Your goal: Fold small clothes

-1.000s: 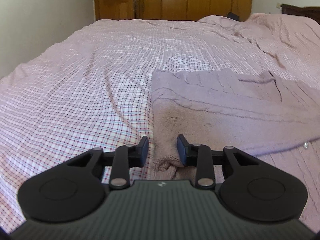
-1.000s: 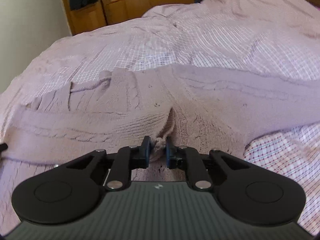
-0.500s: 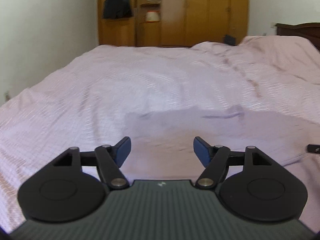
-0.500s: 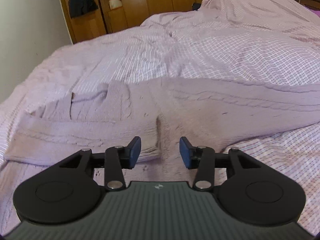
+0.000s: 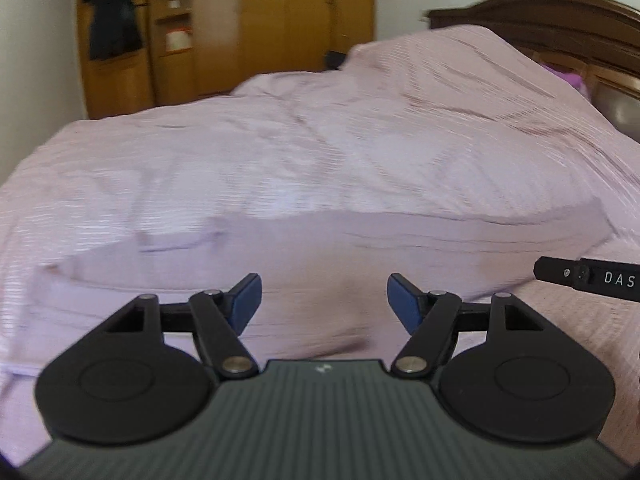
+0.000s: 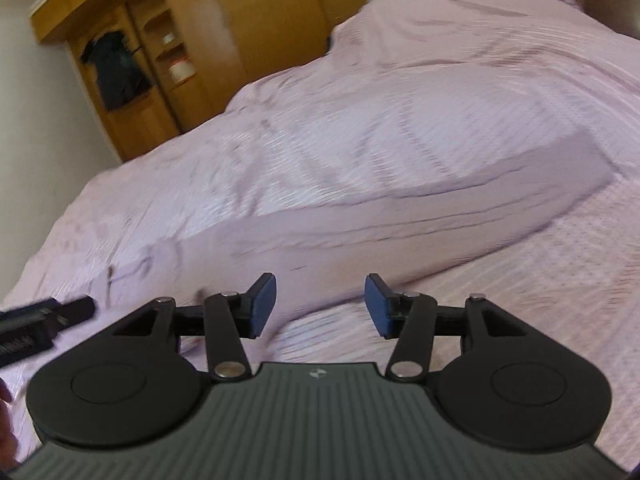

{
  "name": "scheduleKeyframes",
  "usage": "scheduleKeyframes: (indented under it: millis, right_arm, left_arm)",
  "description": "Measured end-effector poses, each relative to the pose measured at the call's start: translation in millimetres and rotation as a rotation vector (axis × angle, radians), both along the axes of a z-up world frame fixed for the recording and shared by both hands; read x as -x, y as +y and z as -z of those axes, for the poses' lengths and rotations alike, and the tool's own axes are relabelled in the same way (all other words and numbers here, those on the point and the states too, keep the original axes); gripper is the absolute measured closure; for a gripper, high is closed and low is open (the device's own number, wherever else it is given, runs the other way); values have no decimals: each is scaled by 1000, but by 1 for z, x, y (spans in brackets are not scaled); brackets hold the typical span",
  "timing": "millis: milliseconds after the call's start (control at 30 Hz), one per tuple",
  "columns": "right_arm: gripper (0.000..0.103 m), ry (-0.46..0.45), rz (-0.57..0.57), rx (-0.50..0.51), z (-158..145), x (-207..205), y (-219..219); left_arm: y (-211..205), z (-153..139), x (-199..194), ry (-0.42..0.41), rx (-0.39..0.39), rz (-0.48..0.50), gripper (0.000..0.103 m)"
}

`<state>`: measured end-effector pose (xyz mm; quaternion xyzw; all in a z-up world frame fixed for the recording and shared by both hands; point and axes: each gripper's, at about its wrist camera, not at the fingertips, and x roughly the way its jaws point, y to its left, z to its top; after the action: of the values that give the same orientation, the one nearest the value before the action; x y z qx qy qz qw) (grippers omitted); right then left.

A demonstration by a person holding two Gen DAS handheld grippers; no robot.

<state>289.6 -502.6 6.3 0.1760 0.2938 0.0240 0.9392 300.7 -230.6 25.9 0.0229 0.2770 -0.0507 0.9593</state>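
Currently the bed point(image 5: 280, 168) is filling both views, covered in a pink checked sheet, wrinkled and smeared by motion blur. Lying flat on it is the mauve knit sweater point(image 5: 360, 248), folded into a long band running across the frame; knit texture is mostly blurring out, only a few lengthwise ridges are showing.

View differences: the left wrist view is sitting roughly level and showing the dark wooden headboard point(image 5: 560, 20) at upper right. The right wrist view is rolling the scene, so the sweater point(image 6: 400, 216) is running diagonally, high on the right, low on the left, and its near edge is ending over bare sheet right at the fingers. Both are catching the yellow-brown wardrobe point(image 6: 240, 20) against the far wall, with dark clothing point(image 6: 116, 68) hanging in its open section and a white container point(image 6: 180, 68) on a shelf.

Left gripper point(image 5: 324, 300) is standing wide, nothing between the blue pads, sweater just beyond them. Right gripper point(image 6: 320, 304) is standing open too, jaws having just been opening, gap empty, pads not touching the knit.

Each camera is catching the other tool: a black finger of the right gripper point(image 5: 588, 276) is poking in at the right edge, the left gripper point(image 6: 44, 320) at the left edge. Nothing is blocking the sweater.
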Motion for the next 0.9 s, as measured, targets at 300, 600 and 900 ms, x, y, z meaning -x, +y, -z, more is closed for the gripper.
scheduleKeyframes:
  millis: [300,600,900]
  right_arm:
    - [45,1,147,-23,30,33,-113]
    - [44,34,297,-158,55,43,-185]
    - [39,-18,330,-344,87,-1,-221]
  left_arm:
    - [-114,25,-14,25,-2,120,32]
    - [-177,58,-23,66,0,163,32]
    - [-206,73,-60,74,39,144,32]
